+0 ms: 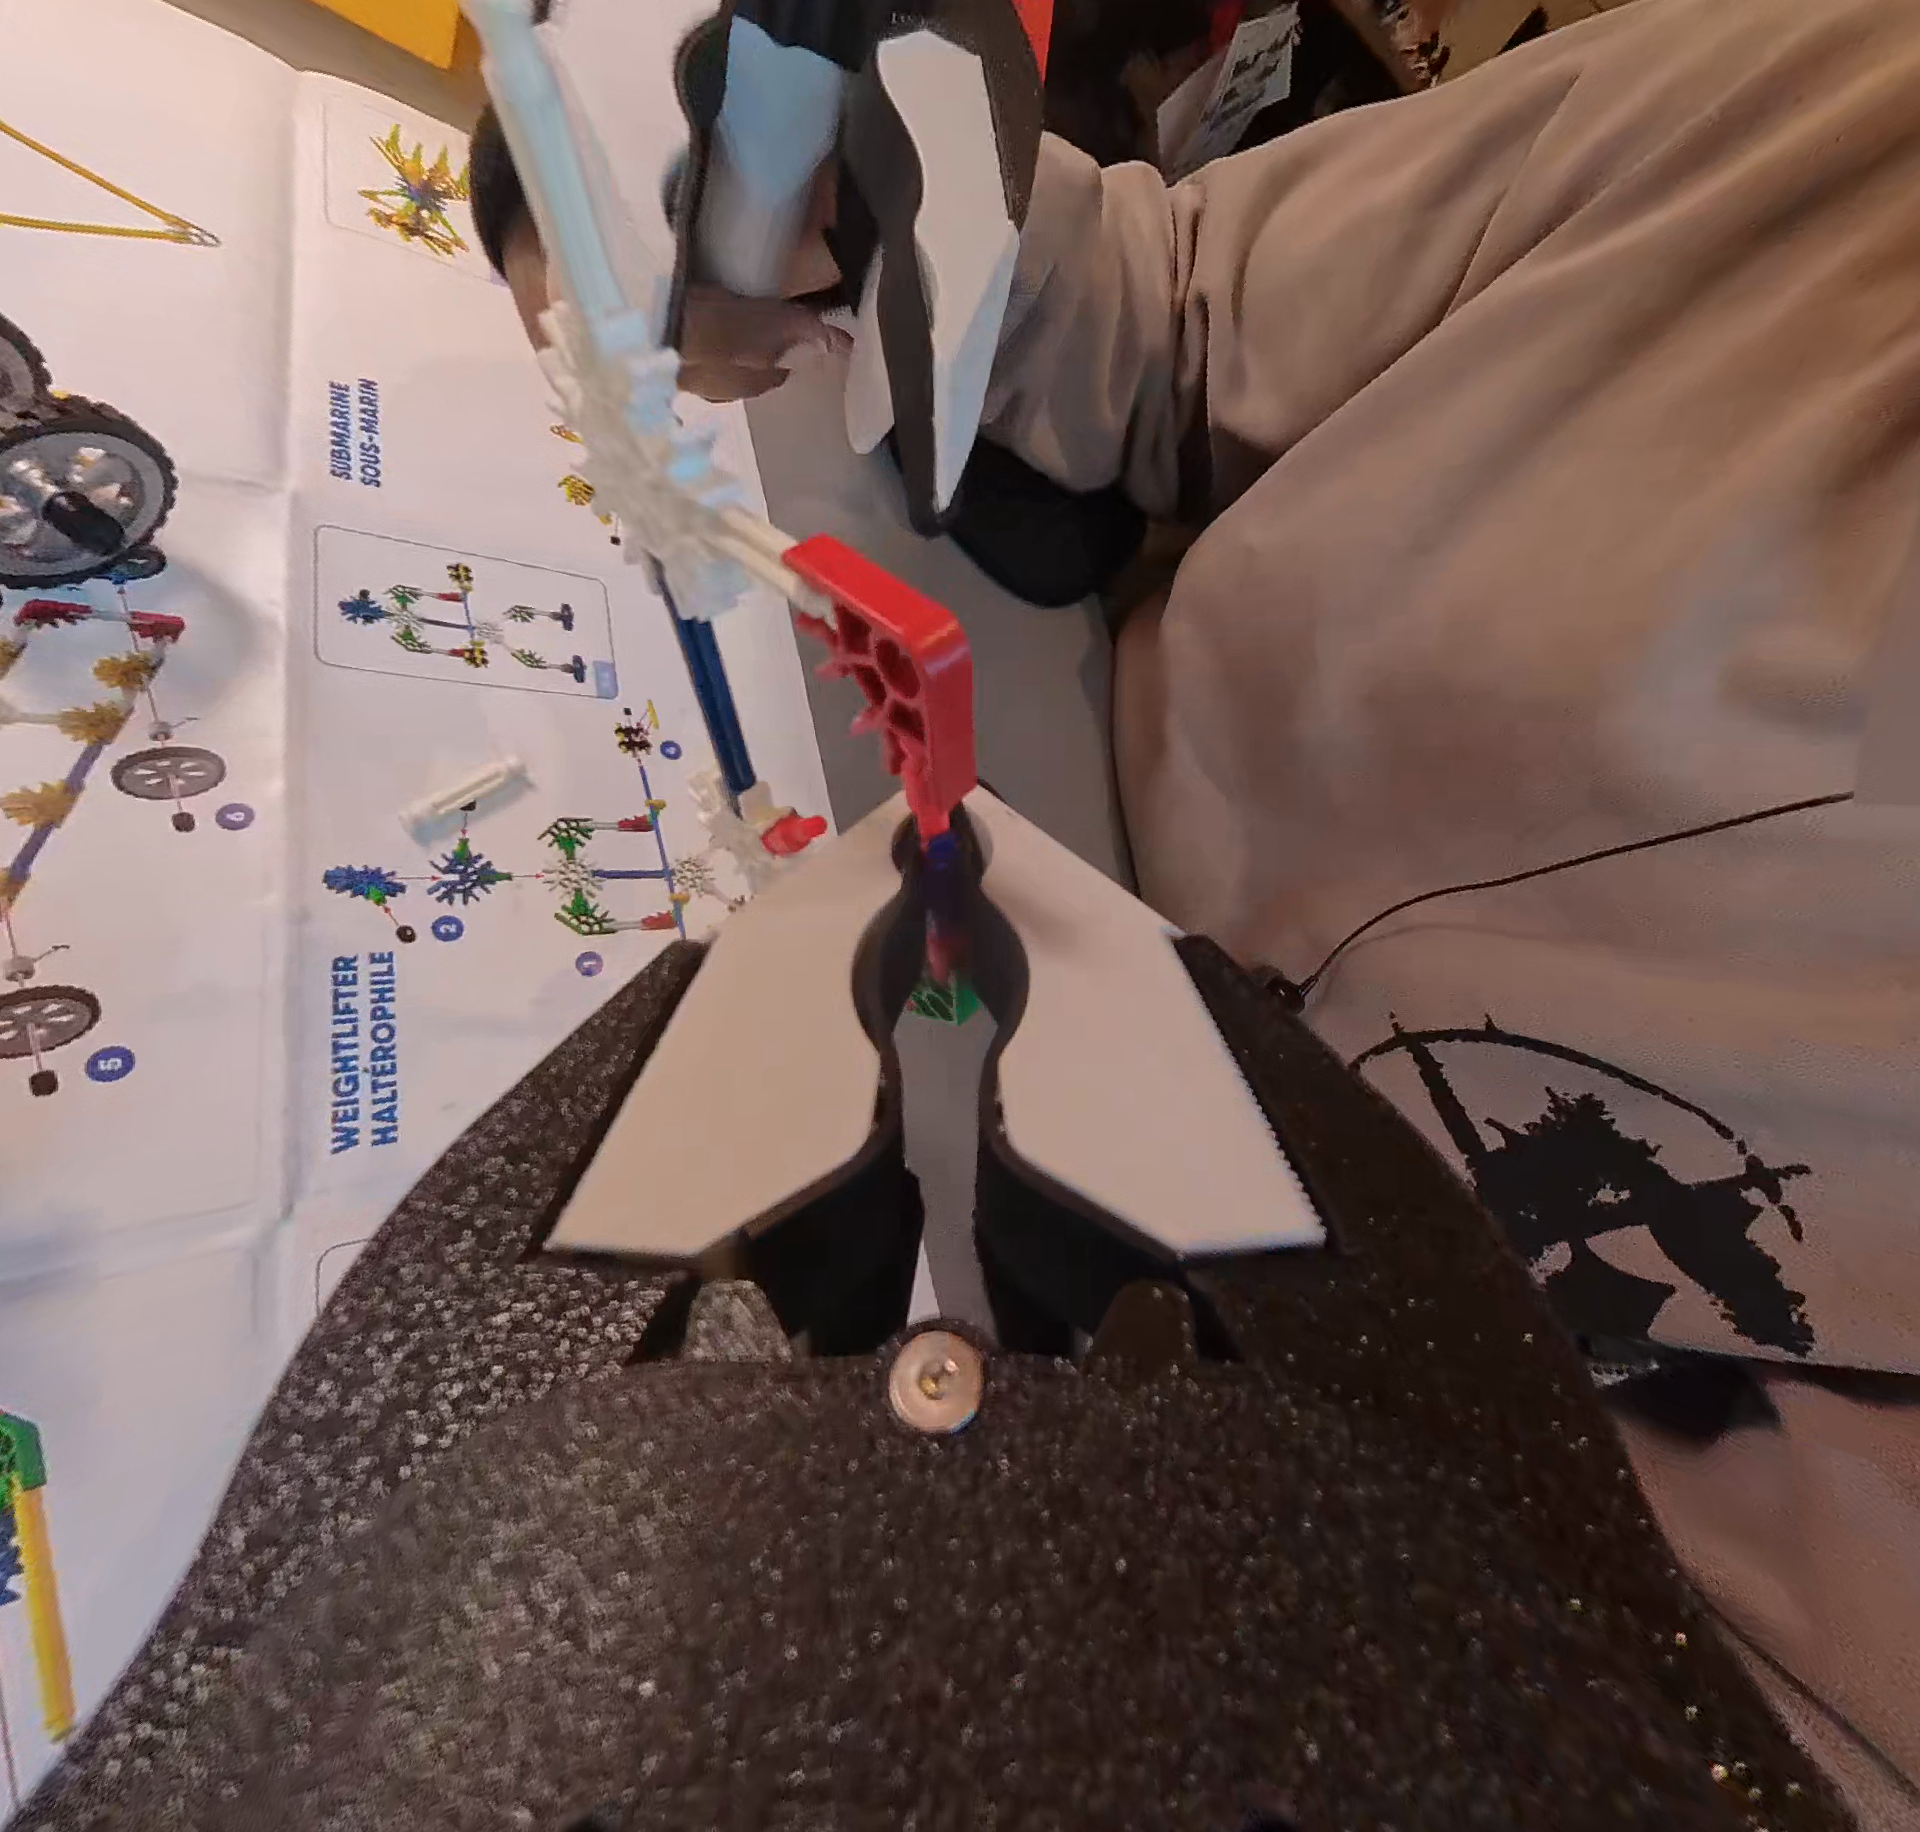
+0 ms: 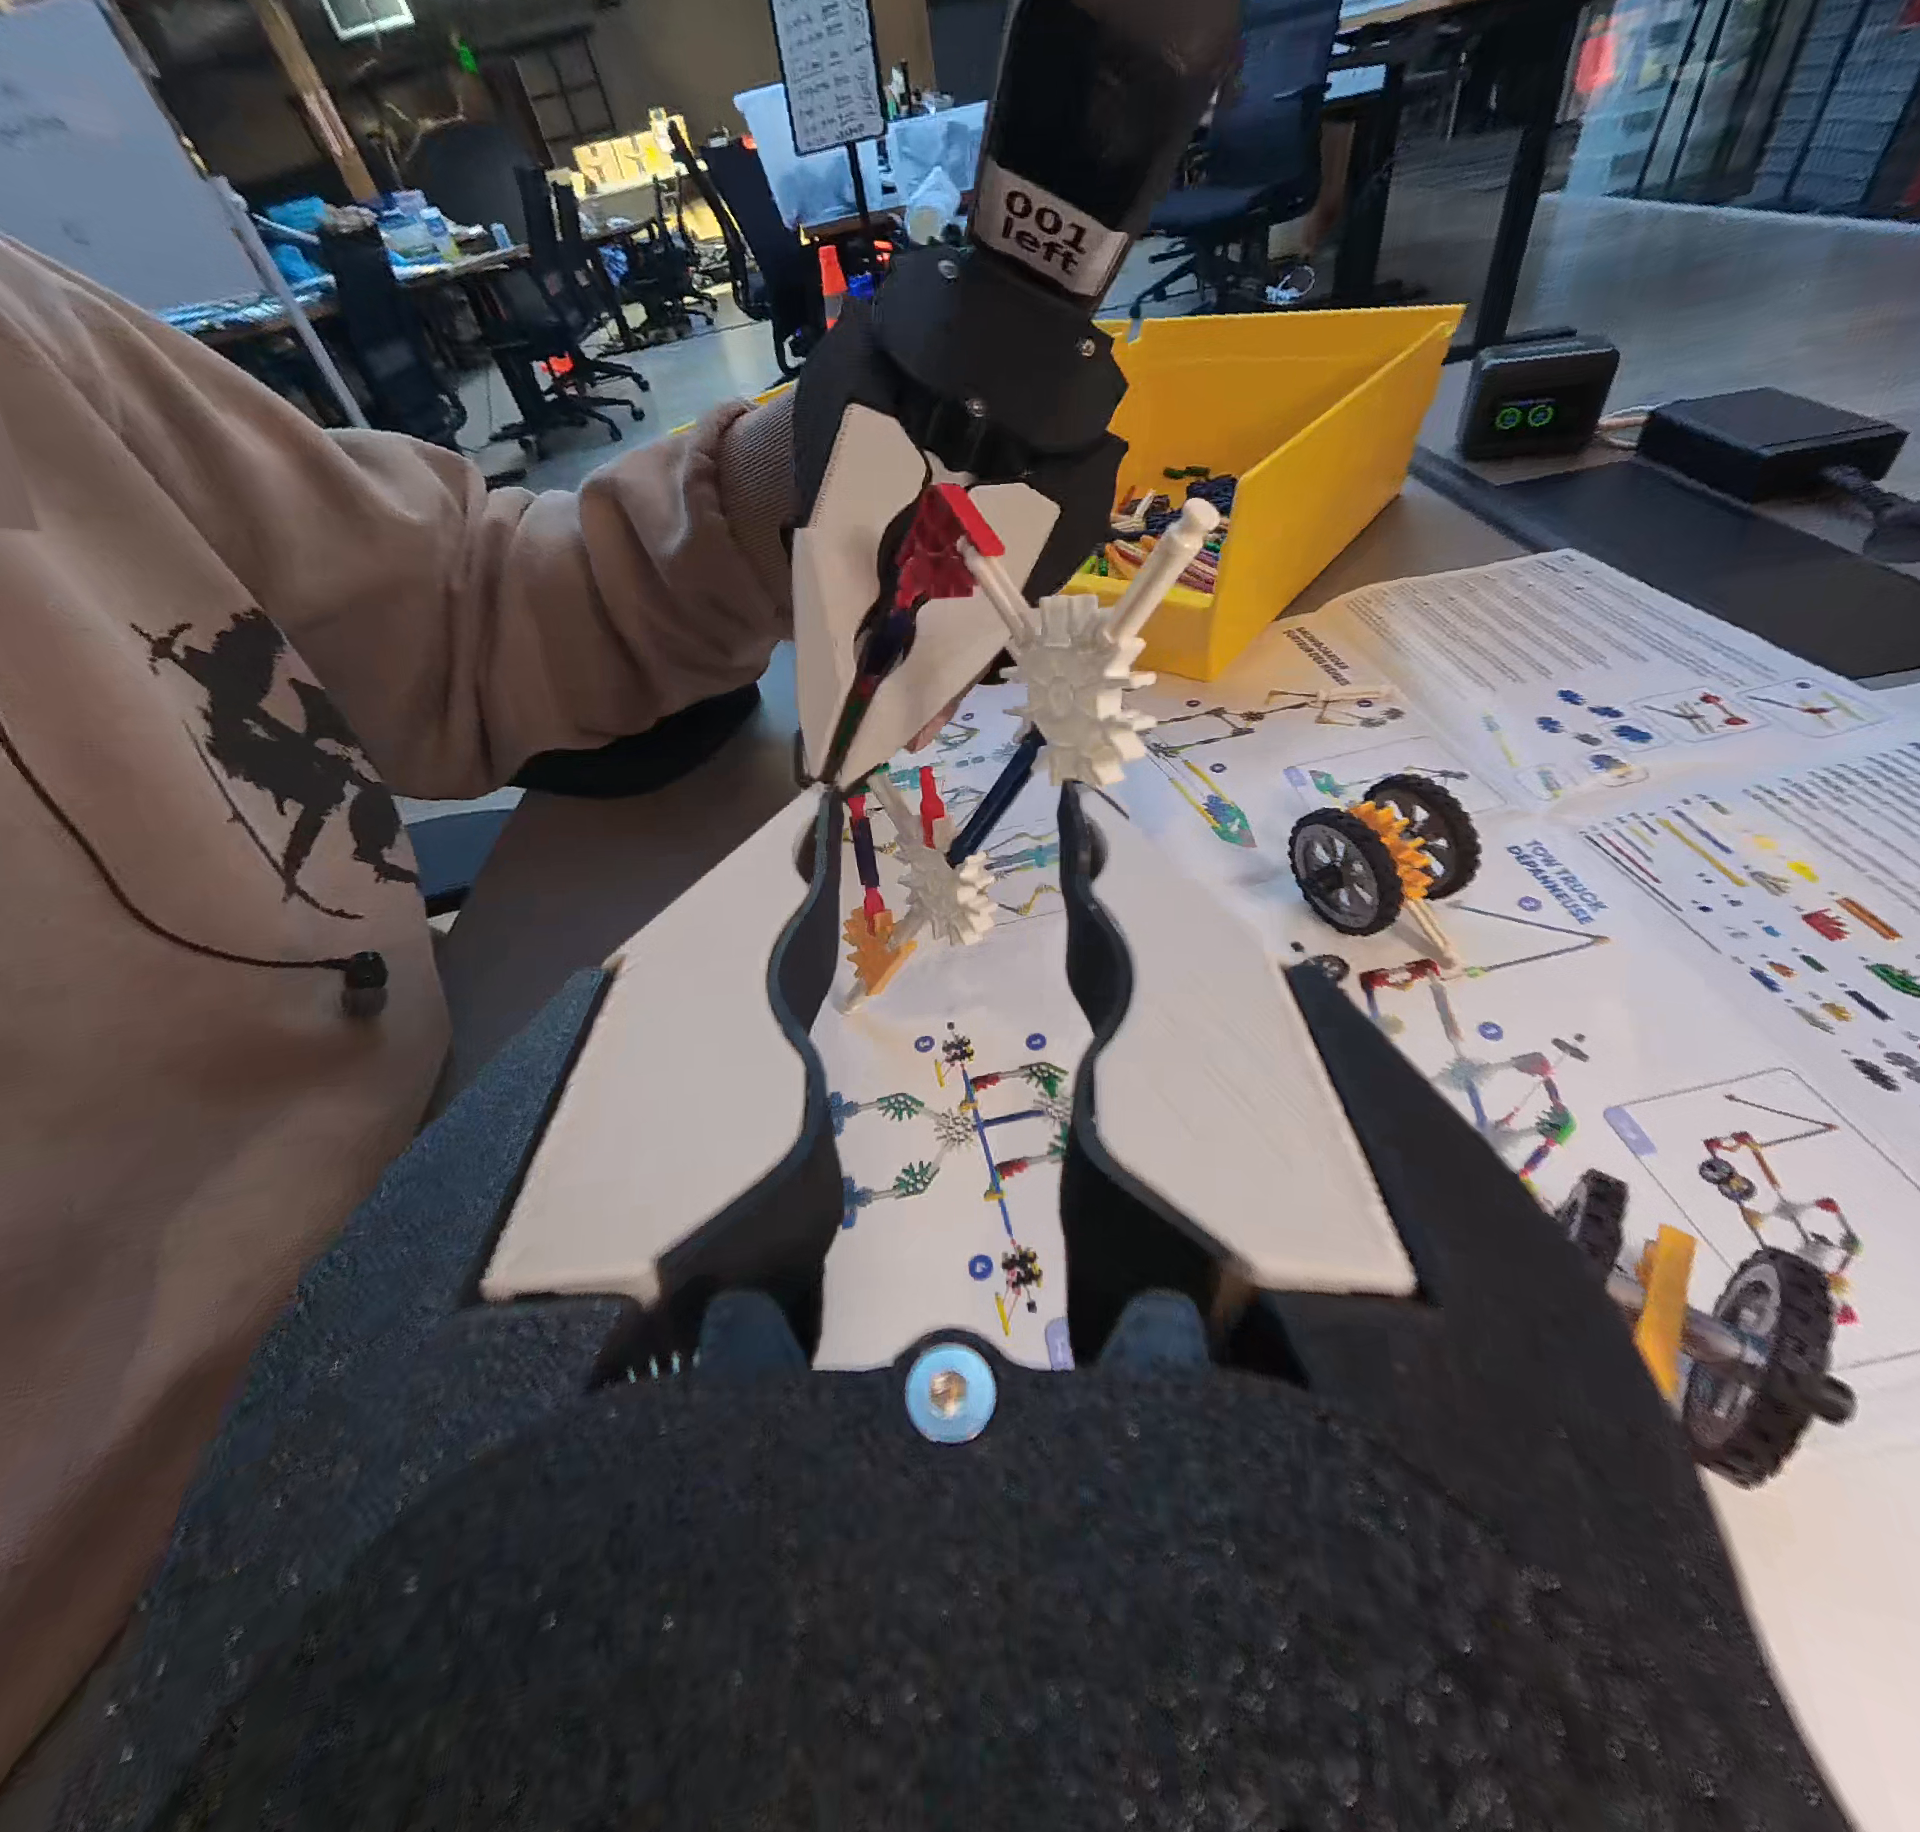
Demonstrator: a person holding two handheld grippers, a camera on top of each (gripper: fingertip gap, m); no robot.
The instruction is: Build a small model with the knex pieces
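Observation:
My left gripper [image 1: 940, 816] is shut on a thin rod of a rod-and-connector toy model. The model has a red corner connector [image 1: 894, 670], a white snowflake connector [image 1: 655, 473], a long white rod [image 1: 540, 151] and a blue rod [image 1: 717, 691]. It is held above the instruction sheet [image 1: 208, 847]. My right gripper [image 2: 951, 826] is open and empty. Between its fingers I see the model's lower white connector [image 2: 945, 889] and orange connector [image 2: 873, 941]. The left gripper [image 2: 831, 743] holds the model's red connector [image 2: 940, 541] and the upper white connector [image 2: 1075, 691] just ahead of it.
A yellow bin [image 2: 1320, 411] with several loose rods stands at the back. A two-wheel axle with an orange gear [image 2: 1382, 857] and a wheeled model [image 2: 1756, 1304] lie on the sheet. A short white rod [image 1: 462, 790] lies loose. The person's beige sleeve [image 2: 468, 577] is on the left. My right fingertips sit around 6 cm from my left ones.

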